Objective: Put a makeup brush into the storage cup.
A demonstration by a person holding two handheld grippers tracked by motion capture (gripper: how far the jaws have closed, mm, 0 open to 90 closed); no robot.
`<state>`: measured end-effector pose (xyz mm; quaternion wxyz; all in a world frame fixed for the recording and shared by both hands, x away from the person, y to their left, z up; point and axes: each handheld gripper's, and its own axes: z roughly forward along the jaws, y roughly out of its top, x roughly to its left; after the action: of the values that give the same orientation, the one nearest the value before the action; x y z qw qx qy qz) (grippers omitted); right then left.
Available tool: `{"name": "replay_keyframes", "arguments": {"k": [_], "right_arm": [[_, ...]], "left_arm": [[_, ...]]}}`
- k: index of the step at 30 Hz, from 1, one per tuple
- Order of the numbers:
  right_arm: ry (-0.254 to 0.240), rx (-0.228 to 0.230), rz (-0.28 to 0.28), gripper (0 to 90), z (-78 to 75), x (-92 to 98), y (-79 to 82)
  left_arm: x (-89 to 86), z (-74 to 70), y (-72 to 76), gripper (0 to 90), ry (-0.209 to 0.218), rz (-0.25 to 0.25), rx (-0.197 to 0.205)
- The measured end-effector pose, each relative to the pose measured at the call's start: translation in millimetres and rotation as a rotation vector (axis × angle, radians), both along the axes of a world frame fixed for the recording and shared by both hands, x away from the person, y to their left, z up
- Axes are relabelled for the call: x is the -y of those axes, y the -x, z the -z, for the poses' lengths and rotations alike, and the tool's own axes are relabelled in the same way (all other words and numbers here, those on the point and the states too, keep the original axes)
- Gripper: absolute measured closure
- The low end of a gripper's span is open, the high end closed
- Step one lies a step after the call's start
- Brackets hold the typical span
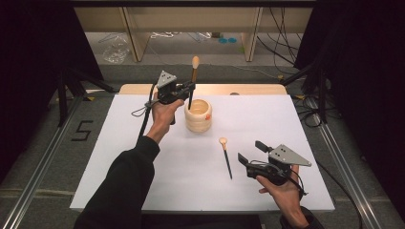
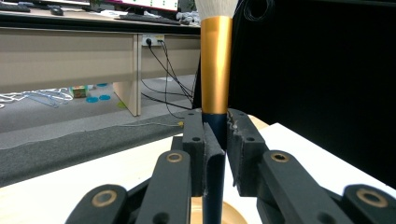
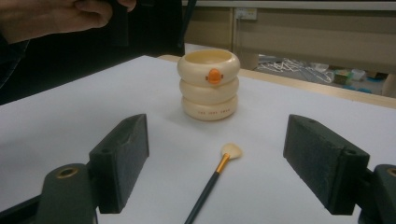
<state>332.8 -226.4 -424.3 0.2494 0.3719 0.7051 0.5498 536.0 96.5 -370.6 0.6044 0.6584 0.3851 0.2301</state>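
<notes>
white table sheet (image 1: 143,157) over a wooden top, dark curtains either side; tall makeup brush with black handle and gold ferrule (image 1: 193,78) stands upright, pinched at the handle by the left gripper (image 1: 187,90), its lower end just over the mouth of the cream ringed ceramic holder with an orange button (image 1: 198,116); judged step: lowering the brush in; keep it vertical, centre it over the opening, release only once the tip is inside; holder interior looks bare as far as seen; small flat brush (image 1: 226,156) lies on the sheet, near the right gripper (image 1: 249,151), whose jaws are spread, holding nothing.
</notes>
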Motion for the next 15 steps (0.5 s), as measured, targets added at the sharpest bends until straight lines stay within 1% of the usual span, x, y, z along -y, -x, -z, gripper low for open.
{"name": "replay_keyframes", "arguments": {"k": [1,3,4,5,7,9,11,12,15], "right_arm": [[-0.007,-0.002,-0.007,23.4,0.2,-0.4,-0.1],[-0.002,-0.001,-0.004,23.4,0.1,-0.2,0.0],[-0.009,-0.003,-0.008,23.4,0.3,-0.5,-0.1],[-0.008,-0.002,-0.008,23.4,0.2,-0.4,-0.1],[0.001,0.002,-0.001,23.4,0.0,0.0,-0.1],[-0.010,-0.002,-0.007,23.4,0.3,-0.7,-0.1],[-0.007,-0.003,-0.009,23.4,0.2,-0.6,-0.1],[0.001,-0.001,-0.003,23.4,0.0,-0.2,0.0],[-0.003,-0.003,-0.004,23.4,0.1,-0.8,0.0]], "left_arm": [[0.8,0.3,-0.7,78.3,0.000,-0.001,0.000],[3.4,0.9,-1.8,78.3,0.005,0.000,-0.004],[4.8,1.0,-2.8,78.3,-0.001,0.002,-0.003],[5.8,1.2,-4.3,78.3,-0.005,-0.001,-0.001],[7.2,1.5,-6.5,78.3,0.000,-0.002,-0.005],[8.0,1.8,-8.8,78.3,-0.006,-0.006,0.001],[8.9,2.6,-10.8,78.3,-0.008,-0.009,0.003],[9.2,3.2,-11.4,78.3,-0.003,-0.013,-0.001],[10.3,6.4,-13.9,78.3,0.003,-0.020,-0.008]]}}
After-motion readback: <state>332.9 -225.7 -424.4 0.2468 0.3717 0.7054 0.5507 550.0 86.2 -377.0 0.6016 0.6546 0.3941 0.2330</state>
